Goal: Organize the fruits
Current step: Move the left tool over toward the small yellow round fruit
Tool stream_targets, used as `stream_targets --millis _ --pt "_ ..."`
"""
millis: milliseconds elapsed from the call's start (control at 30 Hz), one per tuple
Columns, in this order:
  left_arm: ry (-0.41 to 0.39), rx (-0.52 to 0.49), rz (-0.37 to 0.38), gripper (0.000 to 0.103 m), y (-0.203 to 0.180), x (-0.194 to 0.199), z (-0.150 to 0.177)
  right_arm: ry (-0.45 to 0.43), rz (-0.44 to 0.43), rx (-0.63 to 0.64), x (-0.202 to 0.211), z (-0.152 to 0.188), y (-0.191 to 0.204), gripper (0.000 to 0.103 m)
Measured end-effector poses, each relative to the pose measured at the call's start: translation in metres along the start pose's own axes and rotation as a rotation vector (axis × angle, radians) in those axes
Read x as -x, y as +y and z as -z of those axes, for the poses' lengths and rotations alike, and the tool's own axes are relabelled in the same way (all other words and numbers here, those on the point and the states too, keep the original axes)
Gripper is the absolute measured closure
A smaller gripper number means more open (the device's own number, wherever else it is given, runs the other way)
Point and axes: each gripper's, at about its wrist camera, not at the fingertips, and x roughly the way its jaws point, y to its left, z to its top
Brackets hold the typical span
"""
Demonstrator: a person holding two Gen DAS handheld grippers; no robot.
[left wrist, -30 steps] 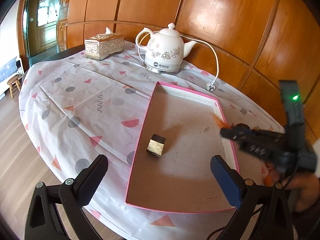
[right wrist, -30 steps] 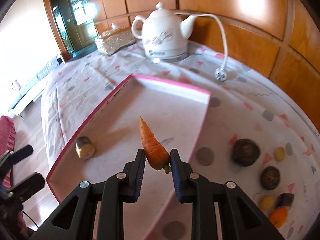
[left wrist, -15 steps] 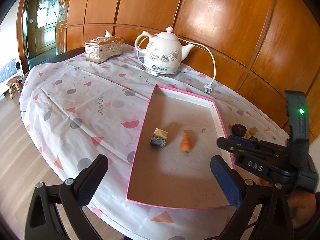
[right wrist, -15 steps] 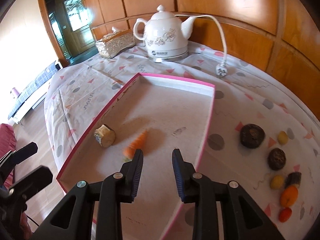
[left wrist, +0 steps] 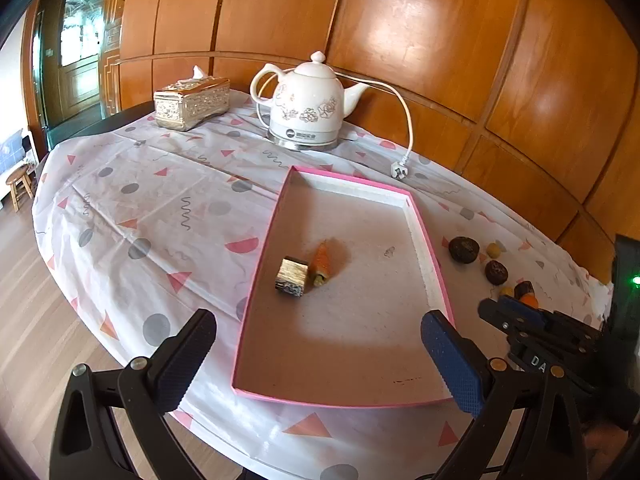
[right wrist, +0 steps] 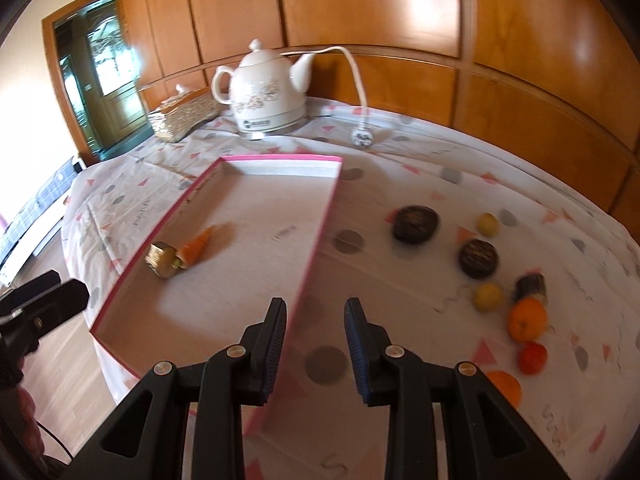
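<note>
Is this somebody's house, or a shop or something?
Probably a home dining or living room. A white ceramic electric kettle and a gold tissue box sit on a round table with a patterned plastic tablecloth, against warm wood-panelled walls.

Pink-rimmed tray (left wrist: 432, 248), orange carrot (left wrist: 322, 261), floral white kettle (left wrist: 306, 108)

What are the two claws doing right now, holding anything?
Left gripper: open, holding nothing.
Right gripper: open, holding nothing; the carrot lies in the tray.
</note>
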Motion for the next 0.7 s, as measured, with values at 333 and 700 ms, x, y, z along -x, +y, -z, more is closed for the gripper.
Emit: stream_targets --millis 333,700 --pt "0.020 -0.039 0.017 0.000 -0.012 -0.004 0.002 -0.048 0.113 -0.069 0.027 0.028 -0.034 0.073" --pt "0.079 -0.117 0.035 0.000 -0.034 -0.019 -0.002 -0.025 0.286 -0.254 0.052 0.075 -0.109 0.072"
